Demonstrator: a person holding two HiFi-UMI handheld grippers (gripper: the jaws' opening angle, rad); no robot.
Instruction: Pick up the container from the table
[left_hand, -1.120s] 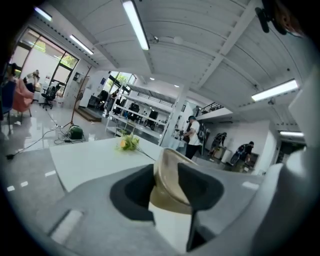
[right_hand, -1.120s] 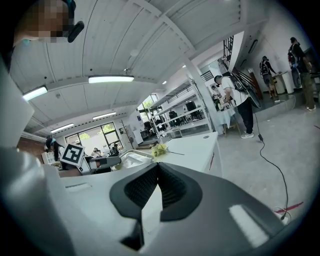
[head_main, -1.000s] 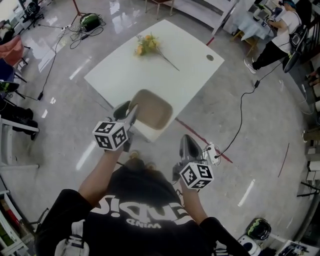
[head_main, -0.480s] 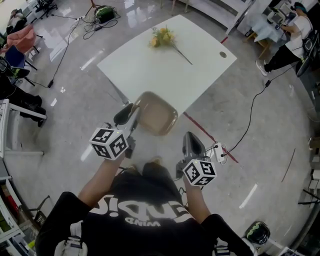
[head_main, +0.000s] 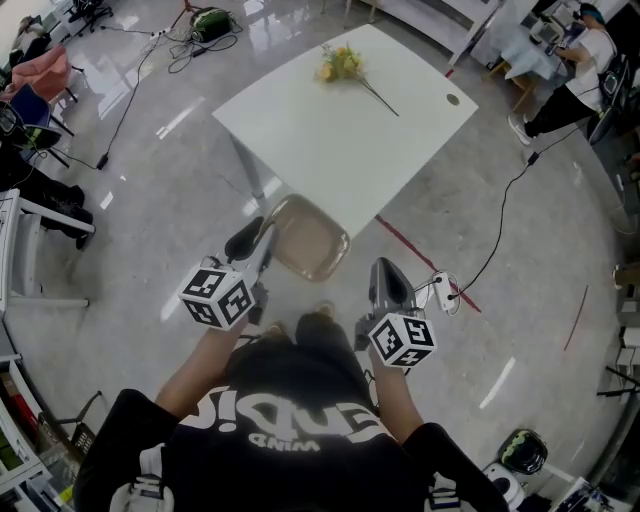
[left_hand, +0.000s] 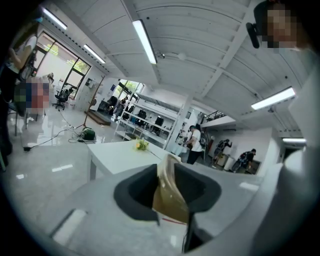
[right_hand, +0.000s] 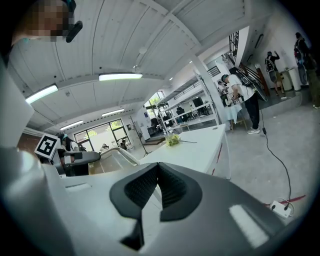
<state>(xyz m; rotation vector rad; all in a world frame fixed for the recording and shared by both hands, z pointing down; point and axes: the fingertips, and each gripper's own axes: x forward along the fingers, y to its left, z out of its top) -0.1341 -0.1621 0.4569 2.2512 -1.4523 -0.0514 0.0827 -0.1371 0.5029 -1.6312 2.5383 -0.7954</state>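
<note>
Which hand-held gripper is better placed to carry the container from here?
Left. The left hand-held gripper has its jaws, which have just been closing, clamped on the rim of the container. The right hand-held gripper is shut, empty, apart from it.

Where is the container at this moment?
In the head view, the container hangs over the floor off the table's near corner, its rim gripped by the left gripper, whose fingers have just closed further.
</note>
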